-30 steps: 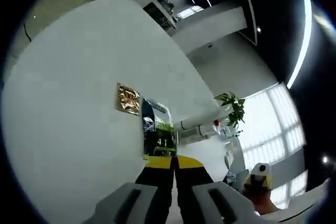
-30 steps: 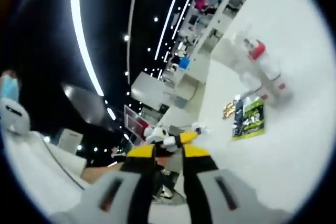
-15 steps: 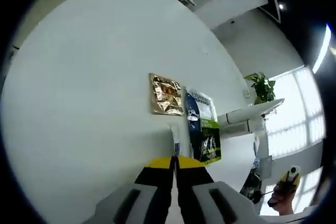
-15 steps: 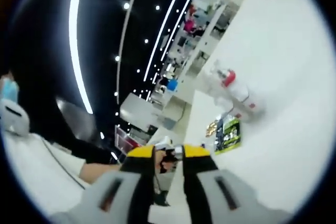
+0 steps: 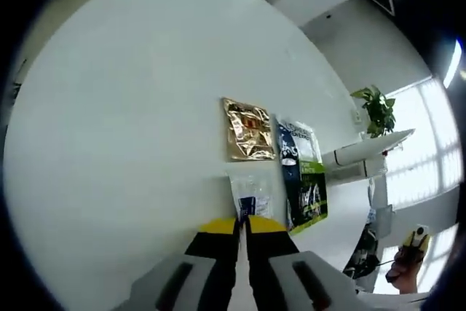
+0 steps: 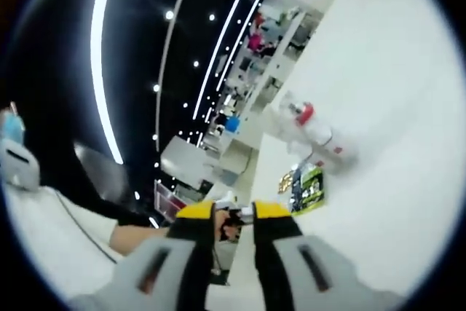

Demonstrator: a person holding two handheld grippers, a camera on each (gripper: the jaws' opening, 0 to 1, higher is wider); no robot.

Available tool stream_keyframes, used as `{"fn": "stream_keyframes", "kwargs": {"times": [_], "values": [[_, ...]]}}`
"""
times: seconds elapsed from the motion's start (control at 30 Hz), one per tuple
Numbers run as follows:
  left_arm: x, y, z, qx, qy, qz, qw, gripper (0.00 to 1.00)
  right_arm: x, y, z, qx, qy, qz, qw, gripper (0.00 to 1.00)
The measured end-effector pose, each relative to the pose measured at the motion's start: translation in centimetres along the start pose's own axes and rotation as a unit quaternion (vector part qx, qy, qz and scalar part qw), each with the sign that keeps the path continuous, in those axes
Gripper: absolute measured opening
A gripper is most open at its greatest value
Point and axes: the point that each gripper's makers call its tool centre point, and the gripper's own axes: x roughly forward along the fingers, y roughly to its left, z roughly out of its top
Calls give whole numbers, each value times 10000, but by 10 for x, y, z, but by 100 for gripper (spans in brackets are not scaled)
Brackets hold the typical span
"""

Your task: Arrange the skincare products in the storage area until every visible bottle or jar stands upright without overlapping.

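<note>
Left gripper (image 5: pixel 241 225), jaws together, points at a clear sachet (image 5: pixel 250 194), gold foil sachet (image 5: pixel 248 128) and blue-green sachet (image 5: pixel 302 176) on white table (image 5: pixel 131 107); right gripper (image 6: pixel 234 216) slightly apart

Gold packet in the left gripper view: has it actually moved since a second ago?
No. The gold packet keeps its place beside the green packet; the camera shifted instead.

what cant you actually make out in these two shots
- Printed text on the gold foil sachet and the dark blue and green packet, left gripper view: too small.
- Clear sachet, same view: near end hidden behind the left gripper.
- White bottles with red caps, right gripper view: blurred, count unclear.
</note>
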Motion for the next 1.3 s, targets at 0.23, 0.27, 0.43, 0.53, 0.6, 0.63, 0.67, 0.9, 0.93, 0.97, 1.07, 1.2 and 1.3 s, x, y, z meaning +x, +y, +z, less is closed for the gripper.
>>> {"fn": "stream_keyframes", "kwargs": {"times": [0.23, 0.27, 0.43, 0.53, 0.6, 0.63, 0.67, 0.9, 0.93, 0.97, 1.07, 1.2, 1.3], "values": [[0, 3, 1, 86, 81, 112, 9999, 4, 1, -4, -3, 59, -12, 41, 10000, 18], [-1, 4, 1, 76, 77, 140, 9998, 4, 3, -4, -4, 64, 21, 41, 10000, 18], [-5, 7, 0, 101, 132, 268, 9995, 6, 4, 4, -2, -5, 32, 118, 9999, 18], [-9, 9, 1, 153, 142, 343, 9992, 8, 5, 1, -6, 46, 43, 130, 9999, 18], [-10, 12, 1, 156, 120, 352, 9992, 9, 6, 0, -9, 61, 81, 134, 9999, 18], [-11, 12, 1, 124, 105, 350, 9993, 9, 7, 0, -11, 96, 138, 155, 9997, 18], [-12, 13, 1, 100, 92, 344, 9993, 11, 8, 2, -11, 81, 171, 174, 9997, 18], [-20, 14, 5, 179, -35, 445, 9988, 25, 5, 2, -11, 89, 138, 209, 9996, 18], [-21, 14, 6, 210, -72, 457, 9987, 27, 6, 0, -14, 101, 166, 207, 9996, 18], [-23, 15, 9, 235, -126, 457, 9986, 29, 8, -2, -18, 120, 238, 205, 9994, 18], [-33, 13, 17, 230, -381, 429, 9981, 29, 12, -1, -25, 168, 432, 185, 9988, 18], [-37, 13, 23, 917, -511, 596, 9927, 27, 15, 4, -23, 64, 444, 256, 9987, 18], [-35, 0, 24, 1628, -574, 549, 9835, 26, 16, 2, -24, 144, 422, 264, 9987, 18]]}}
